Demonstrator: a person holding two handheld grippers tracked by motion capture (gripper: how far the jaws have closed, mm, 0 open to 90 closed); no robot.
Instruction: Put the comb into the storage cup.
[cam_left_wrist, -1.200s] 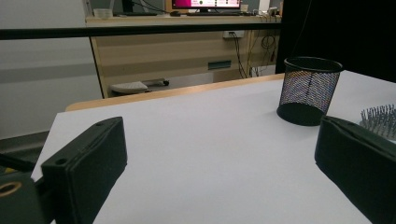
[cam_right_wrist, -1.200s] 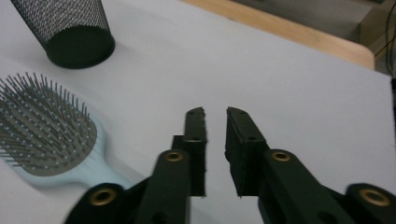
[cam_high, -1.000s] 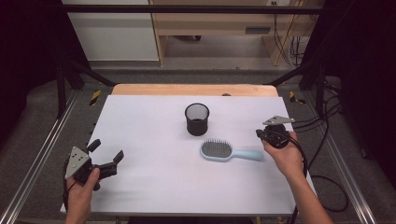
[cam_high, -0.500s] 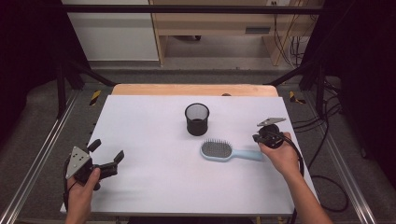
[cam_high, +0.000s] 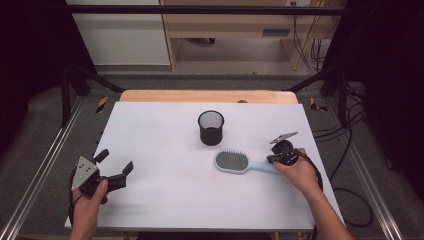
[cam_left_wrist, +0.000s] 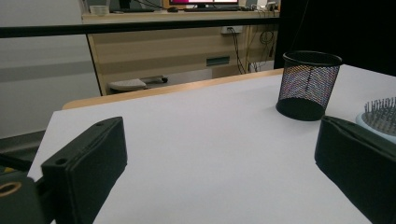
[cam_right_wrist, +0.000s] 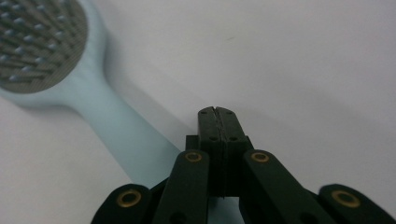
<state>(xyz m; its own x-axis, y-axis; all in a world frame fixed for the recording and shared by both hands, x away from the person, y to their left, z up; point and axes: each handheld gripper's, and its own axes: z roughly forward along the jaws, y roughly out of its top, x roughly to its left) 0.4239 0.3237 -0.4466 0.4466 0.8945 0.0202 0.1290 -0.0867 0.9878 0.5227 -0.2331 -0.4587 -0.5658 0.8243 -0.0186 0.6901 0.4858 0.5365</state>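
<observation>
A light blue hairbrush (cam_high: 232, 161) lies bristles up on the white table, right of centre, its handle pointing right. My right gripper (cam_high: 270, 160) hovers over the end of that handle. In the right gripper view its jaws (cam_right_wrist: 215, 112) are pressed shut with nothing between them, and the hairbrush handle (cam_right_wrist: 121, 140) runs past them on the left and under the linkage. A black mesh cup (cam_high: 211, 128) stands upright behind the brush. My left gripper (cam_high: 116, 161) rests near the front left corner, wide open and empty. The left gripper view shows the mesh cup (cam_left_wrist: 308, 84) and the brush bristles (cam_left_wrist: 380, 114) beyond its jaws.
The white table top (cam_high: 165, 130) has a wooden strip (cam_high: 207, 96) along its far edge. Metal rails (cam_high: 45, 160) run along both sides, and cables (cam_high: 350, 150) lie on the floor to the right.
My right gripper has moved left and a little toward the front, from beside the brush to over its handle end. The left gripper and the cup have not moved.
</observation>
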